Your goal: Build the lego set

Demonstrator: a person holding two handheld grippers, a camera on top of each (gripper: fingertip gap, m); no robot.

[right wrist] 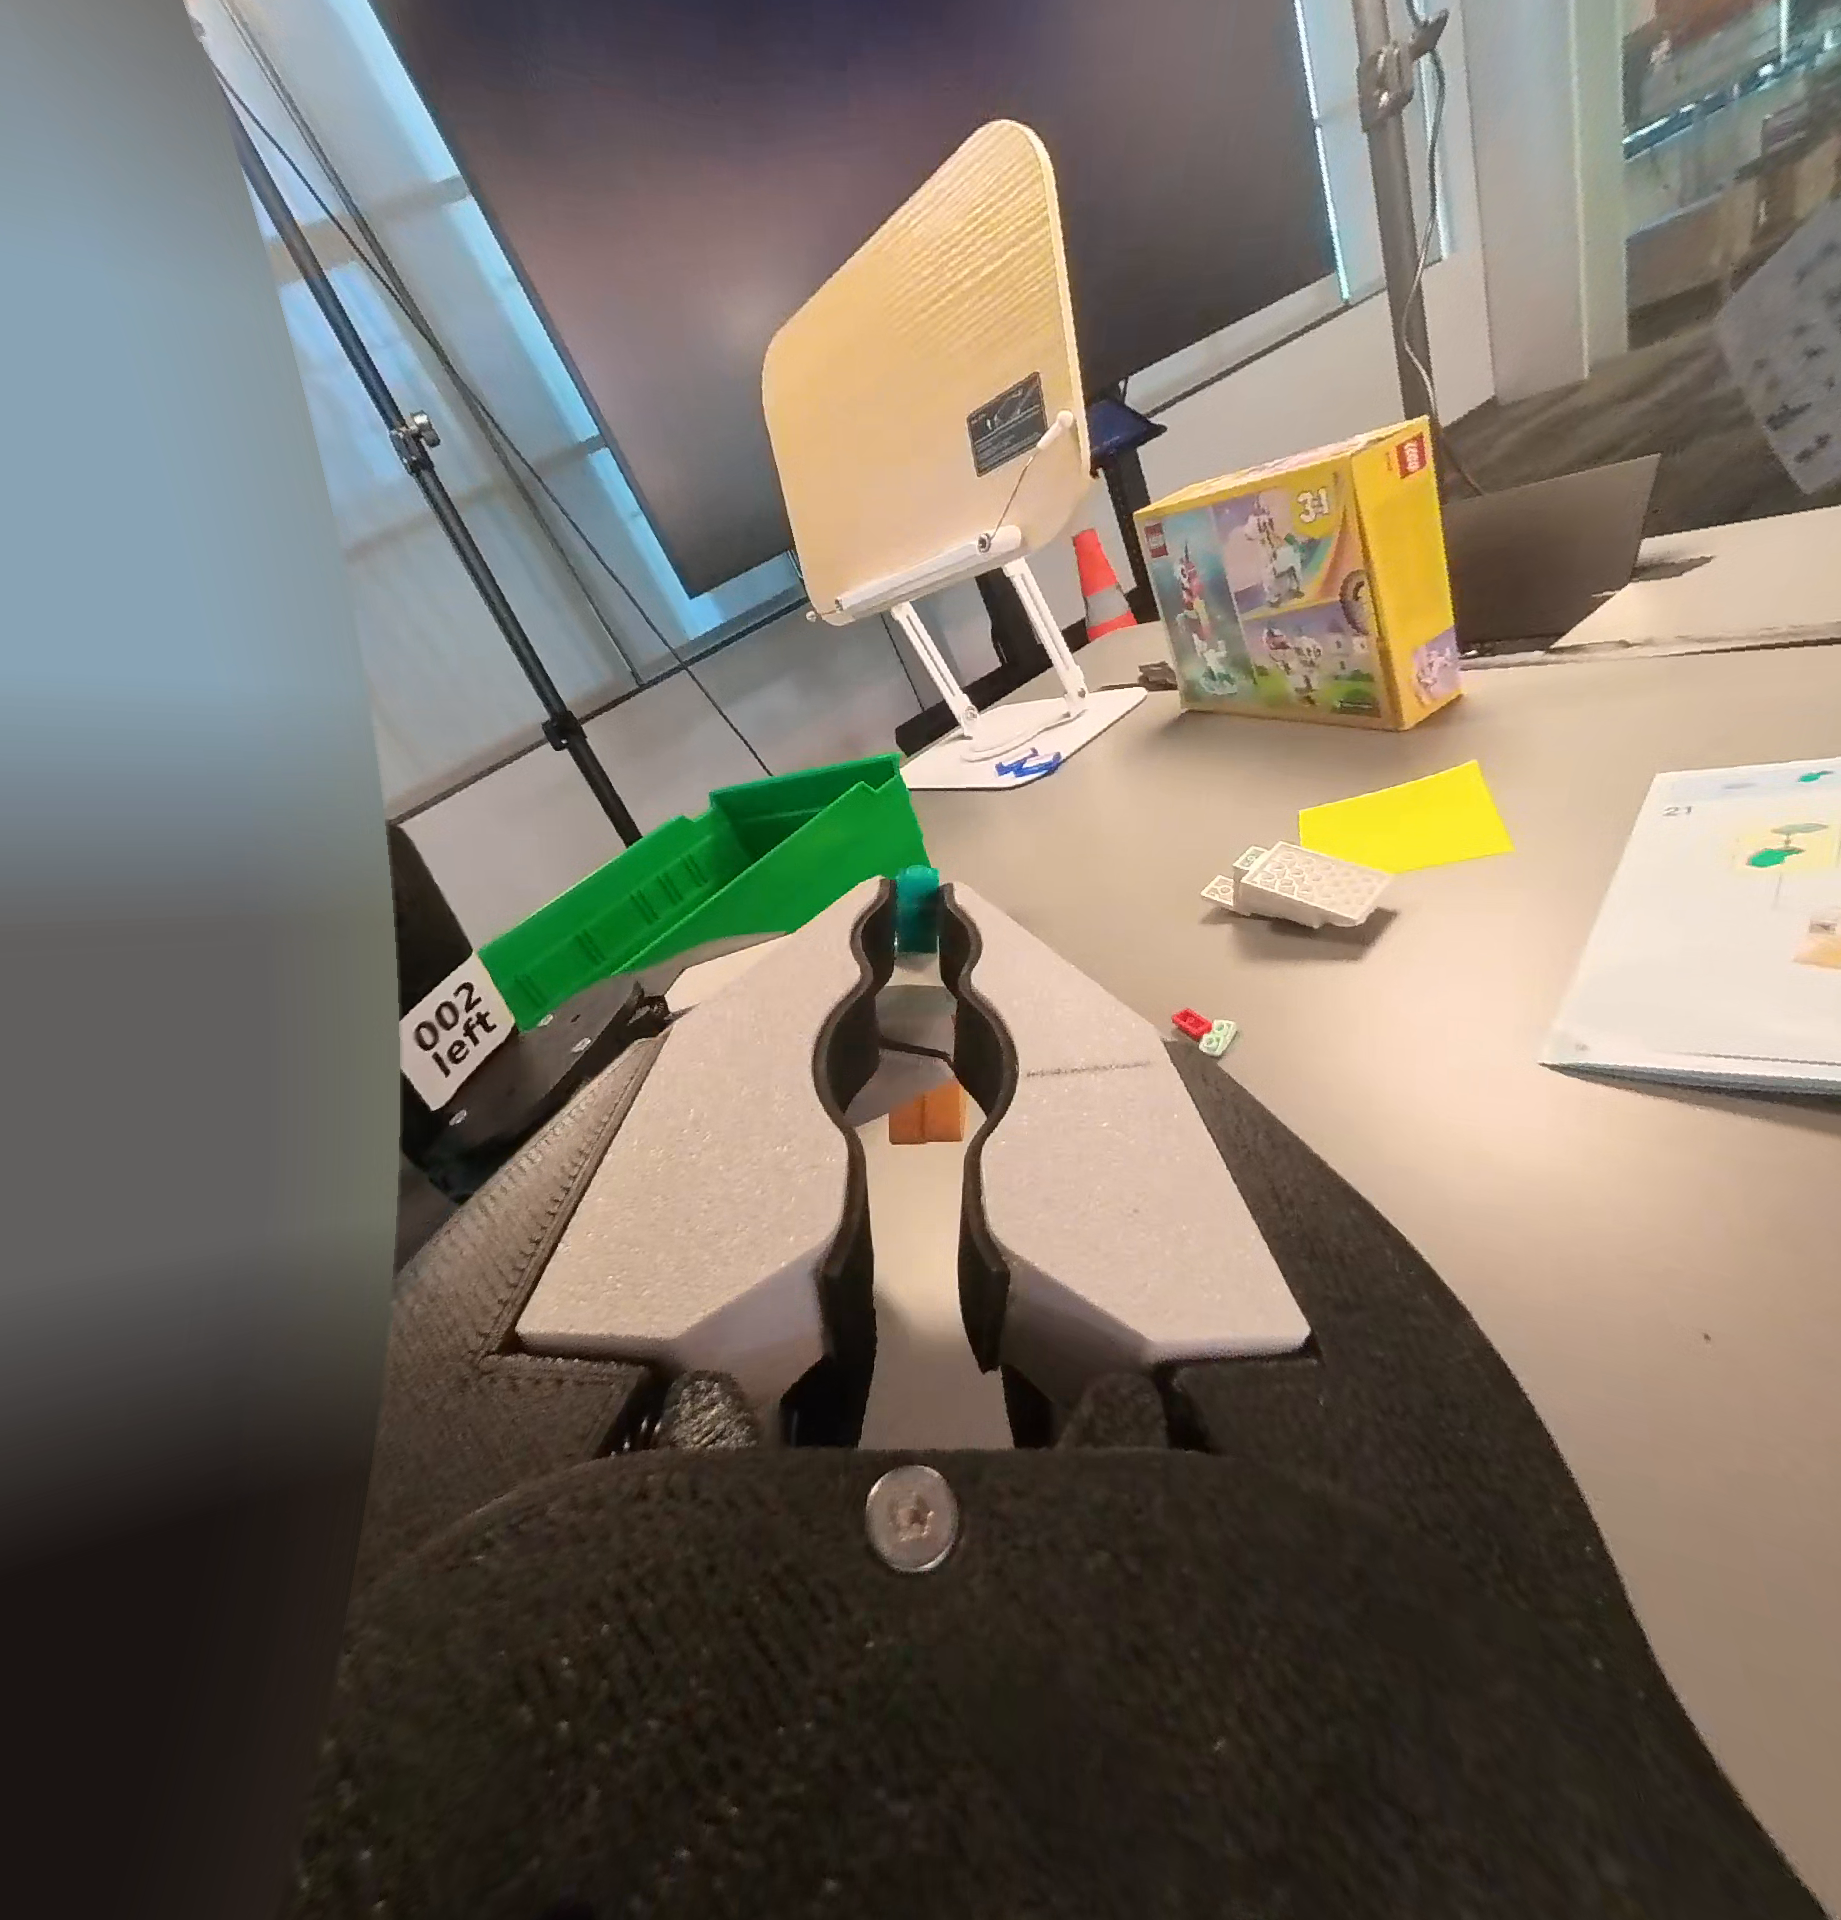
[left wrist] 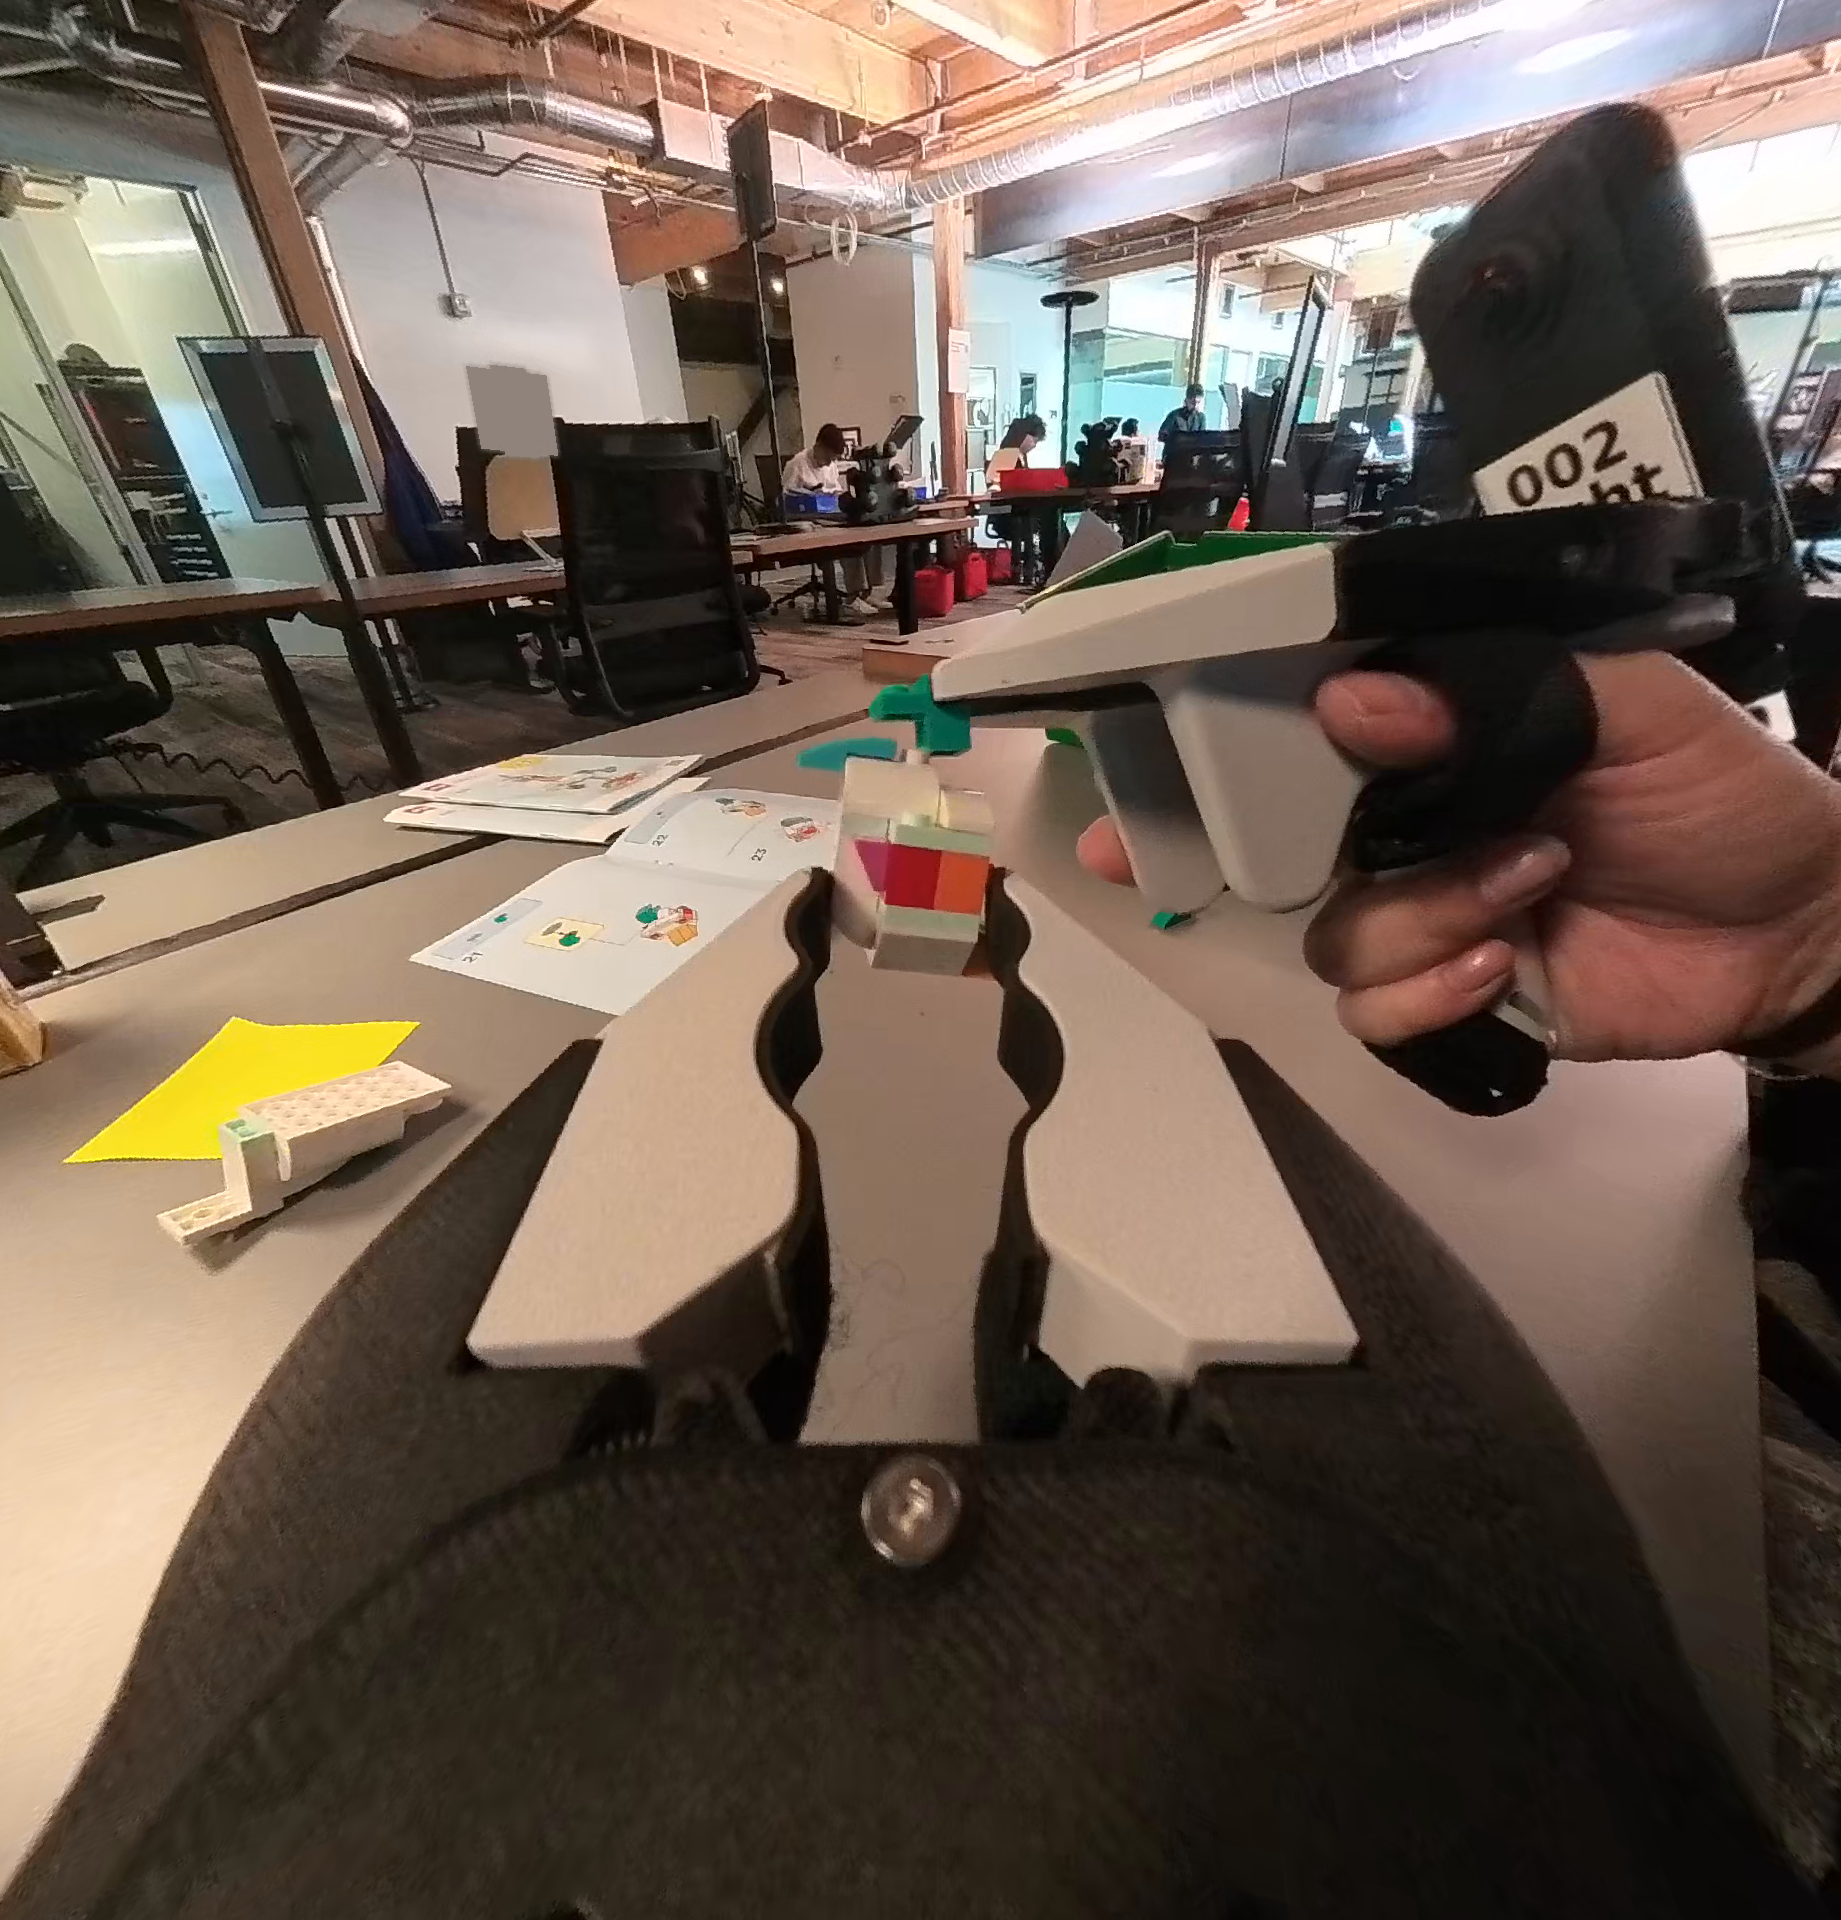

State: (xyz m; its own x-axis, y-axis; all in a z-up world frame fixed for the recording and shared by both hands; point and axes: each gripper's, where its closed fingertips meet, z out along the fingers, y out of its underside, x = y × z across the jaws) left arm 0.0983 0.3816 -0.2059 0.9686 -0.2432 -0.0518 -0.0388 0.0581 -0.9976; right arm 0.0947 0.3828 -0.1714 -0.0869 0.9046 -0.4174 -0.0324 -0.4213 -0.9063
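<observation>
My left gripper (left wrist: 903,894) is shut on a small lego block assembly (left wrist: 921,883), white and mint with a pink, red and orange band, and holds it above the table. A teal leaf piece (left wrist: 843,750) sticks out at its top. My right gripper (right wrist: 916,891), which enters the left wrist view from the right (left wrist: 942,694), is shut on a teal piece (right wrist: 916,912) that sits directly over the assembly's top (left wrist: 937,727). The assembly's orange underside (right wrist: 928,1117) shows between the right fingers. The left gripper's green body (right wrist: 708,894) lies just beyond.
A white brick sub-assembly (left wrist: 313,1132) (right wrist: 1300,883) lies beside a yellow sheet (left wrist: 241,1081) (right wrist: 1404,831). Open instruction booklets (left wrist: 604,914) (right wrist: 1726,935), small red and mint plates (right wrist: 1207,1029), the yellow set box (right wrist: 1311,592) and a book stand (right wrist: 926,416) are on the grey table (left wrist: 168,1351). Less than 4 cm separates the two grippers' tips. The white brick sub-assembly (left wrist: 313,1132) is about 20 centimeters from both grippers' fingertips. Seen from the right wrist view (right wrist: 1259,888) as well.
</observation>
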